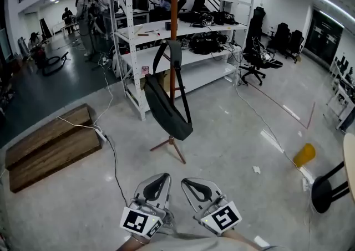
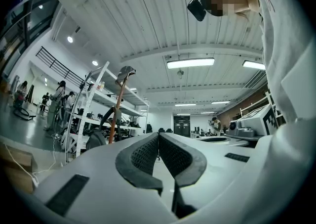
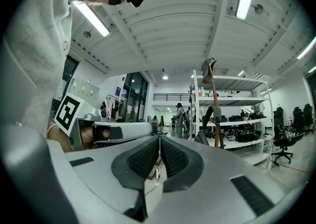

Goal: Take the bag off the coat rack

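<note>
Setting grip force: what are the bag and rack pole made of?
Bag: dark matte fabric, likely nylon or canvas; it sags and folds softly.
Pole: reddish-brown, smooth; wood or painted metal, cannot tell from here.

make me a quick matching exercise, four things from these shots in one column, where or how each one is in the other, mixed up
1 bag
2 wooden platform
3 yellow object
4 right gripper

a far right in the head view
b hanging from the coat rack
c shut, empty
d left in the head view

Pairs: 1-b, 2-d, 3-a, 4-c
</note>
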`<state>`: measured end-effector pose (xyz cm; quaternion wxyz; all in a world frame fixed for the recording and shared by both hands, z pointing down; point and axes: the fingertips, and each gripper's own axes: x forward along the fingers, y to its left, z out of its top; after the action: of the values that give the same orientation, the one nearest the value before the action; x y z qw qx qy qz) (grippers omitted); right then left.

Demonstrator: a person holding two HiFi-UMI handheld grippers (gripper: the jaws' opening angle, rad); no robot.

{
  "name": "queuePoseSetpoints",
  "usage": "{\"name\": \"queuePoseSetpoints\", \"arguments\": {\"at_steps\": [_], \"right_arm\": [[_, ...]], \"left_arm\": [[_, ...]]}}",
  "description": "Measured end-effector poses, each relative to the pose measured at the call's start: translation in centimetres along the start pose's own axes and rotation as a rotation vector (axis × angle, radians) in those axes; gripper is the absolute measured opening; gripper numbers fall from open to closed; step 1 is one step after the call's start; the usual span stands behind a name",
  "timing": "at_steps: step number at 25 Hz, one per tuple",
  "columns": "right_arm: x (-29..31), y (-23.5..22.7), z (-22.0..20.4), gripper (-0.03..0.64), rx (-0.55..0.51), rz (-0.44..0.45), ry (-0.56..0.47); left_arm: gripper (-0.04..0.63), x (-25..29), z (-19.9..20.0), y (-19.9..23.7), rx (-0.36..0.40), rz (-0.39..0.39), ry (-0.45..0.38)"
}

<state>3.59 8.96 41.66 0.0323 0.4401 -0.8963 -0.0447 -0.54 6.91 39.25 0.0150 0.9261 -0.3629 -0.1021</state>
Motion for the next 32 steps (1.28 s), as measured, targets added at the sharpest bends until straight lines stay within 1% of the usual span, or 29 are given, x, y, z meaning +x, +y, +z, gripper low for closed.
{"name": "queuePoseSetpoints", "arguments": {"at_steps": [3,11,16,24,28,32], "right_arm": [[2.0,-2.3,-0.1,0.020,0.000,-0.013,-0.001],[9.5,-7.9,-0.8,0.020,0.008,-0.031,0.017],[14.1,-11.1,-0.4,0.020,0.007,-0.046,0.010],[20.4,-16.3,0.1,0.020,-0.008,-0.083,-0.008],[22.7,-18.0,0.2,0.020,-0.010,-0.093,-0.012],[24.0,-18.9,0.4,0.020,-0.009,-0.088,-0.015]], "left_arm": [[0.018,2.4,-0.1,2.1,0.002,-0.003,0.001],[0.018,9.0,-1.1,8.1,-0.022,-0.041,0.016],[0.018,12.6,-0.7,12.8,-0.032,-0.040,0.016],[0.018,18.2,-0.5,18.6,-0.027,-0.067,0.016],[0.018,20.1,-0.4,20.8,-0.031,-0.082,0.017],[0.018,21.3,-0.4,21.7,-0.040,-0.088,0.019]]}}
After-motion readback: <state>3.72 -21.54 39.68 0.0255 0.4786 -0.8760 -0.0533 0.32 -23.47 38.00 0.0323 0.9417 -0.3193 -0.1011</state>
